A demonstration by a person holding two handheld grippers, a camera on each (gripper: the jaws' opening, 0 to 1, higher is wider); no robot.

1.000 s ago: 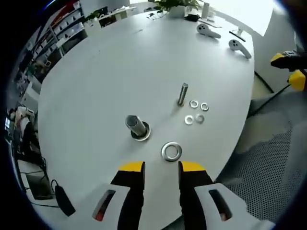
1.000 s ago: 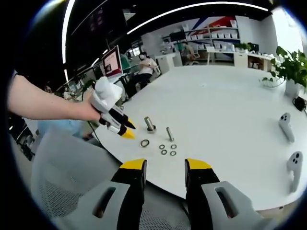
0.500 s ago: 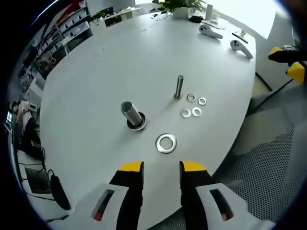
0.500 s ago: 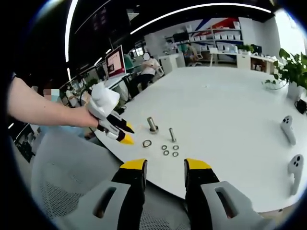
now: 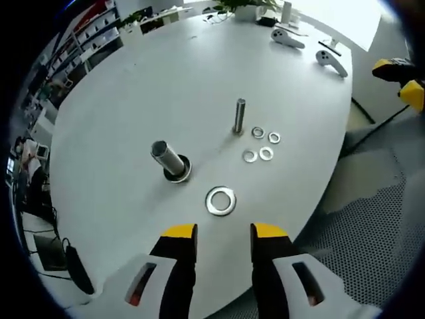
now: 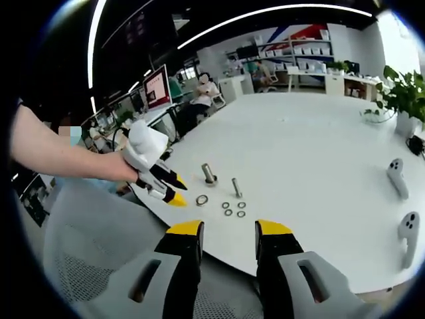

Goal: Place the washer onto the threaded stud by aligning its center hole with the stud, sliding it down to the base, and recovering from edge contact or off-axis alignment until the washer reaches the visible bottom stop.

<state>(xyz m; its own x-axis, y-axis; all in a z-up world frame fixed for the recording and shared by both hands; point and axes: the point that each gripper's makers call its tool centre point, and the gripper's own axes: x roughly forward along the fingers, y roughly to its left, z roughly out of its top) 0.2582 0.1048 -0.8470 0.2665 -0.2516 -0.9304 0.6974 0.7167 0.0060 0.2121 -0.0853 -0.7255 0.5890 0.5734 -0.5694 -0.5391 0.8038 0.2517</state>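
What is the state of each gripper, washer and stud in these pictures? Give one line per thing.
Left gripper: open, fingers empty, above the table edge.
Right gripper: open, empty, back from the table.
Large washer: flat on the table, not on any stud.
Four small washers: flat, clustered.
Thick stud: upright, bare.
Thin stud: upright, bare.

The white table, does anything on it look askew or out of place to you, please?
Nothing stands out: both studs, thick and thin, stand upright, the large washer and four small washers lie flat on the table.
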